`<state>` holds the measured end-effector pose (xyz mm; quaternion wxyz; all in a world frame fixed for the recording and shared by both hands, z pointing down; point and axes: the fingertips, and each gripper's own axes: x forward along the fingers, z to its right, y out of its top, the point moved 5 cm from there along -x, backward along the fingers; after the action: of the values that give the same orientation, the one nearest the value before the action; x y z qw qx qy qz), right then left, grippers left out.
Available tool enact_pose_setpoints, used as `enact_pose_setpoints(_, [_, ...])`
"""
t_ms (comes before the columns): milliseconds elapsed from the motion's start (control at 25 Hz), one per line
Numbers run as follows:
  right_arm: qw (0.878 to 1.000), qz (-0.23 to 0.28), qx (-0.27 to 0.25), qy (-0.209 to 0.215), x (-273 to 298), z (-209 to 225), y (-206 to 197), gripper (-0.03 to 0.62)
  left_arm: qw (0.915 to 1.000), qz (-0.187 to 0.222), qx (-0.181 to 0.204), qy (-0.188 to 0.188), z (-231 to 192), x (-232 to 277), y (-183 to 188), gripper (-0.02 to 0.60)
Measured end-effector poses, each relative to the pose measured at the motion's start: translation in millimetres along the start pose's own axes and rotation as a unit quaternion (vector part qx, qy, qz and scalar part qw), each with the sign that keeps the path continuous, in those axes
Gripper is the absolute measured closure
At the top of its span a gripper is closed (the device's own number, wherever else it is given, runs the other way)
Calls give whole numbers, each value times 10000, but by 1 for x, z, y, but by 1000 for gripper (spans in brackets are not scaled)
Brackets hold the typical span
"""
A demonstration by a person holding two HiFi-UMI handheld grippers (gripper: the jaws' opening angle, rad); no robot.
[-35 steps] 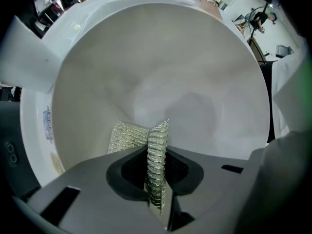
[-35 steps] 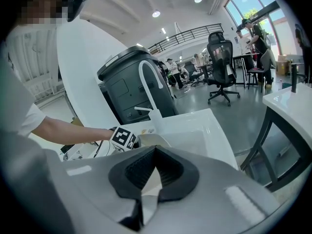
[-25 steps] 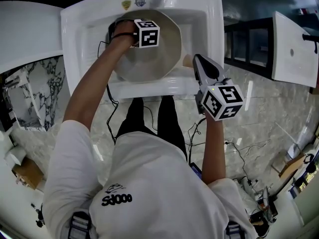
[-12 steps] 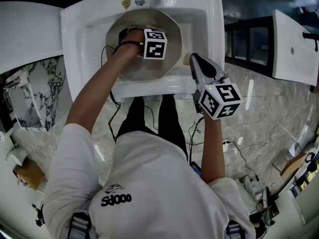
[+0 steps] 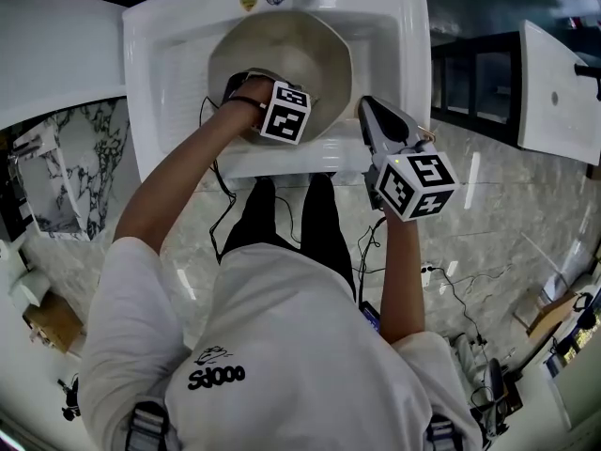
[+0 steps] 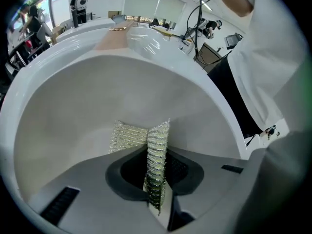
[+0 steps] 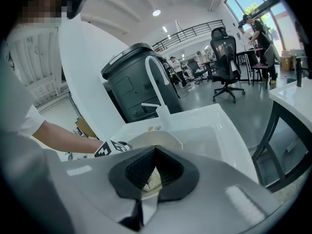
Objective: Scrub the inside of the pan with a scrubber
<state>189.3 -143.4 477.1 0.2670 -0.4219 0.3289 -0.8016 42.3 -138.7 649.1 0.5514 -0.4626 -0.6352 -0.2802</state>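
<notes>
Nearest the person, the right gripper (image 5: 368, 111) is pinching the pan's pale handle (image 7: 152, 180) at the sink's near right edge, its jaws squeezing tight on it. Just beyond and to the left, the left gripper (image 6: 156, 189) is reaching down inside the pan (image 5: 305, 50), clamping a silvery mesh scrubber (image 6: 157, 147) and holding it against the pan's near left inner wall. The pan is sitting in the white sink (image 5: 399, 26), with the faucet (image 7: 156, 82) rising at the far edge.
</notes>
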Motion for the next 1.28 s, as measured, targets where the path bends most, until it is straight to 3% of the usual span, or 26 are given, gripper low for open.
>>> enact_pose_setpoints(320, [10000, -7, -17, 74, 1, -11, -4, 585, 9972, -245, -451, -544, 19, 1, -34, 520])
enact_pose_setpoints(440, [10000, 1, -24, 95, 0, -15, -6, 585, 9957, -299, -673, -560, 19, 1, -45, 520])
enact_pose_setpoints(560, [9999, -9, -21, 121, 0, -19, -9, 585, 9930, -264, -1094, -344, 10, -2, -53, 520])
enact_pose_setpoints(680, [9999, -32, -12, 146, 1, -21, -12, 585, 9884, -352, -1467, 157, -9, -8, -66, 520])
enact_pose_setpoints(960, [9997, -85, -24, 206, 2, -26, -17, 585, 9745, -276, -1748, 1381, -58, -15, -72, 520])
enact_pose_setpoints(1080, [9998, -62, -10, 188, -1, -25, -16, 585, 9708, -90, -1905, 1454, -68, -17, -62, 520])
enact_pose_setpoints(1280, [9998, 4, 51, 190, -5, -25, -14, 585, 9681, 660, -2086, 1217, -69, -14, -25, 520])
